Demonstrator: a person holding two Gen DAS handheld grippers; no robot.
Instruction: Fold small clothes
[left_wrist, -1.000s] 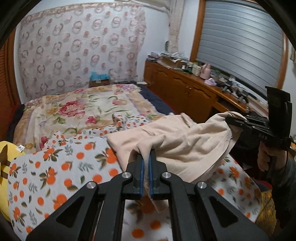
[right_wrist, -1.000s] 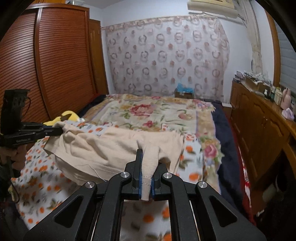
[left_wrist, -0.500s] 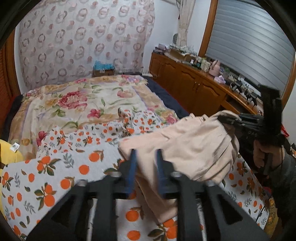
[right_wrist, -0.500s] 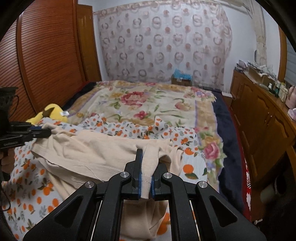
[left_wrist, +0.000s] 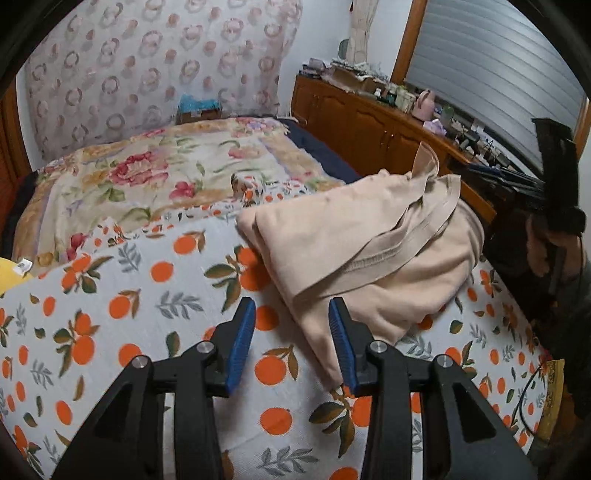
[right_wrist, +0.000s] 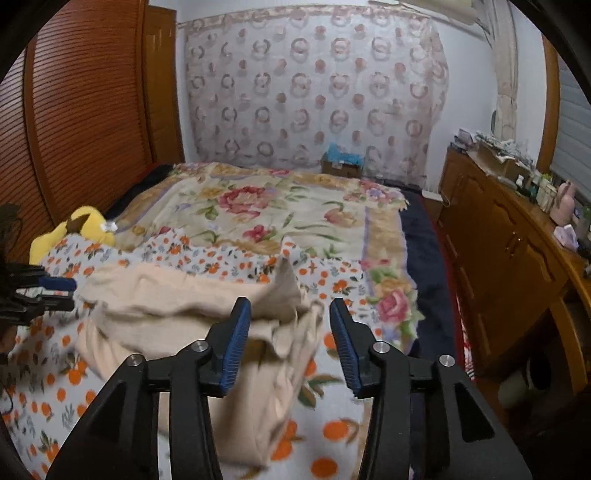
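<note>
Two grippers stand released over one beige garment, and both have just been opening; neither set of pads presses on cloth. The left gripper has its jaws apart above the orange-print sheet, with only the near lower corner of the garment lying between them, untouched. The right gripper has its jaws apart with a raised, loose fold of the garment between them, also free of the pads. Taking the garment as landmark: it lies bunched on the orange-print sheet, its long axis running roughly from one gripper to the other, so each gripper faces one end. The left gripper sits at its near left corner; the right gripper sits over its opposite end and appears closer to a usable edge. A ribbed band crosses the top of the garment on a diagonal. Beyond the garment lies the floral blanket. Hidden or unclear: the layers underneath, the garment's type, and the fabric below the right gripper, which is motion-blurred.
</note>
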